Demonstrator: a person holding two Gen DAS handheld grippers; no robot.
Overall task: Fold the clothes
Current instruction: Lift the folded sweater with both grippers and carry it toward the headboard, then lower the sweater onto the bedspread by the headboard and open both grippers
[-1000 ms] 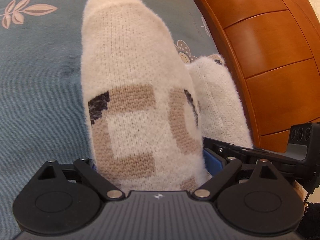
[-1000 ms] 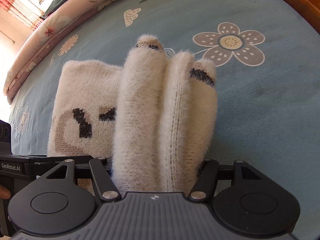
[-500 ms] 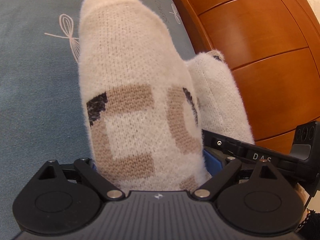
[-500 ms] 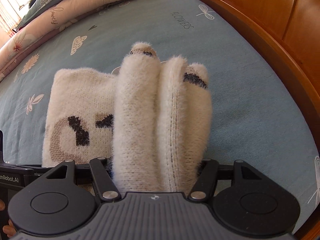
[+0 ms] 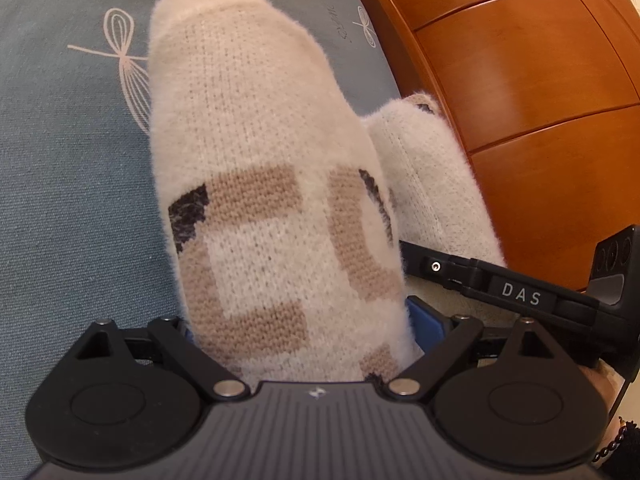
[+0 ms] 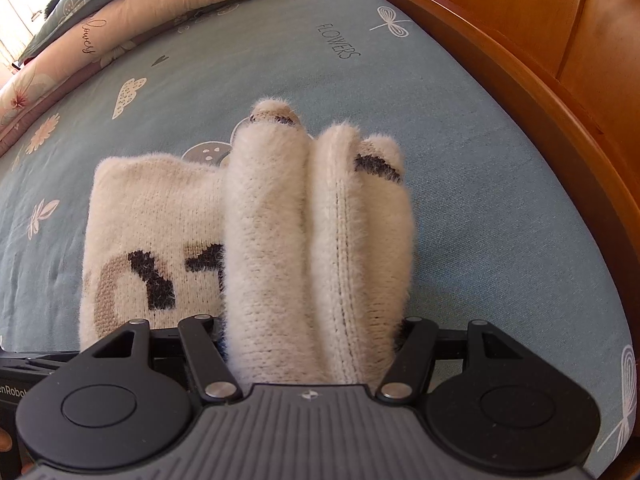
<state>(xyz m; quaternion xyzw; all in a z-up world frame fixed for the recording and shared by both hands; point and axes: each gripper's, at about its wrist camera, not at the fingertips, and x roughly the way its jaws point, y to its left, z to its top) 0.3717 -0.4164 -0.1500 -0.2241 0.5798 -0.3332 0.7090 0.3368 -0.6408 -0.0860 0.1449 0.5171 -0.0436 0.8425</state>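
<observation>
A folded cream fuzzy knit sweater [image 5: 264,184] with tan and dark letter patches hangs over the blue-grey bed sheet [image 5: 68,200]. My left gripper [image 5: 304,320] is shut on one end of it; the fabric hides the fingertips. My right gripper [image 6: 312,336] is shut on the other end, a thick bunch of folds [image 6: 316,240]. In the right wrist view the rest of the sweater [image 6: 152,240] hangs to the left. The right gripper's body [image 5: 520,292] shows at the right in the left wrist view.
A brown wooden bed frame [image 5: 520,92] rises close on the right and curves along the sheet's edge in the right wrist view [image 6: 520,80]. Folded quilts and pillows [image 6: 132,12] lie at the far left. The sheet [image 6: 480,200] has flower and dragonfly prints.
Both grippers have carried the sweater across the bed towards the wooden frame; the frame now fills more of both views. The grips have not changed.
</observation>
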